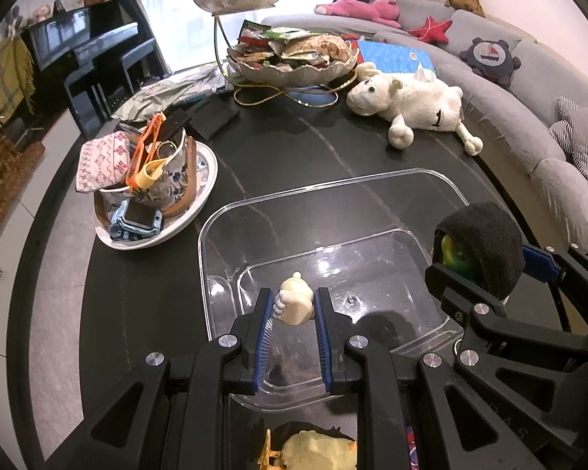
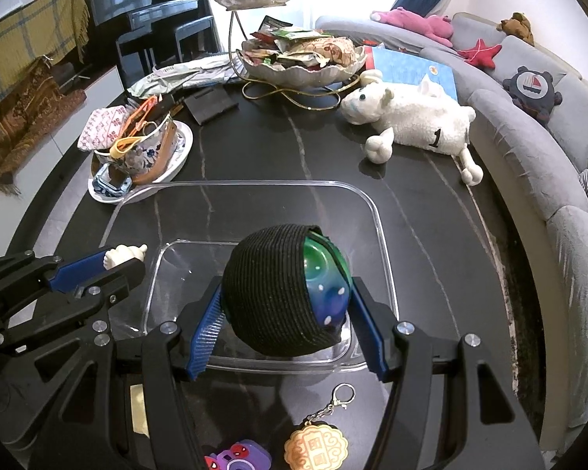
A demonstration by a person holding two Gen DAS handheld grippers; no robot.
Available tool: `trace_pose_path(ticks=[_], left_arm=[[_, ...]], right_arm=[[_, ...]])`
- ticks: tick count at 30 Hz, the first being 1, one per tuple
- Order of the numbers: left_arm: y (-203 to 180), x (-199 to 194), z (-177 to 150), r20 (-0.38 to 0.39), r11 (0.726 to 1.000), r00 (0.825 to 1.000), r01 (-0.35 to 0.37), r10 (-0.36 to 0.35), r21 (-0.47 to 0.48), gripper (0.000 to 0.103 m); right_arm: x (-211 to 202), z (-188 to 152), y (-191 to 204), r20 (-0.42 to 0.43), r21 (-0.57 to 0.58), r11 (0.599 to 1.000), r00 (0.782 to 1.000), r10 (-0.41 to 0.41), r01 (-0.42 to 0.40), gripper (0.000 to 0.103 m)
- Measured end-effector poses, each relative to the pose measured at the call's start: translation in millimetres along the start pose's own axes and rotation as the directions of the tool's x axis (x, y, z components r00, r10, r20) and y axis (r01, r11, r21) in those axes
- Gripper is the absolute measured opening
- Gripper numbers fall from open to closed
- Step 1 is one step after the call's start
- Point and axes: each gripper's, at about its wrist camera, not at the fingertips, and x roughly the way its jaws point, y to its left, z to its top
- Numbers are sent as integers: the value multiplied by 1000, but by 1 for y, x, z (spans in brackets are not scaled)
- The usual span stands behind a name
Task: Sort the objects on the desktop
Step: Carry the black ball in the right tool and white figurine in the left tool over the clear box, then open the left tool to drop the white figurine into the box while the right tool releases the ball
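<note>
Since both hover over the clear bin, left claw clenches a cream figurine at 6 o'clock, right claw a net-wrapped ball, likely for dropping in

prob. a home living rm: grey sofa w/ plush toys, piano, dark table.

Two toys held over clear bin, more items on near tabletop.

Cream figurine, small w/ knobbed top, was upright betw. blue pads above bin's near-left part. Green-blue ball in black knit cover sat tilted over bin's near edge, cover open to the right. Bin was transparent, rounded-rect, interior bare. Near it lay a mooncake-shaped keychain w/ clasp & a purple spider-print charm, flat, apart.
</note>
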Motion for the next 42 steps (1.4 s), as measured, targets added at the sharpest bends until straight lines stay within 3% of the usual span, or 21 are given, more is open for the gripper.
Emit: trace_pose_path(ticks=[18, 25, 27, 29, 38, 42], left_arm=[[-9, 22, 3, -30, 999, 999, -19, 19, 29, 18], [-5, 25, 3, -77, 1000, 997, -4, 6, 17, 21], [-5, 23, 2, -72, 1000, 997, -18, 20, 23, 24], [-5, 22, 1, -62, 999, 997, -34, 36, 29, 33], [1, 17, 0, -58, 999, 998, -38, 39, 25, 46], [4, 12, 0, -46, 999, 998, -42, 43, 21, 46]], right_arm=[[21, -1, -7, -32, -4, 1000, 999, -21, 21, 59], [24, -2, -9, -65, 8, 1000, 998, 0, 0, 60], [23, -2, -9, -62, 6, 1000, 998, 0, 1, 60], [21, -2, -8, -54, 4, 1000, 999, -9, 9, 60], [14, 2, -12, -27, 18, 1000, 1000, -9, 9, 61], [9, 5, -14, -5, 23, 1000, 1000, -17, 17, 76]])
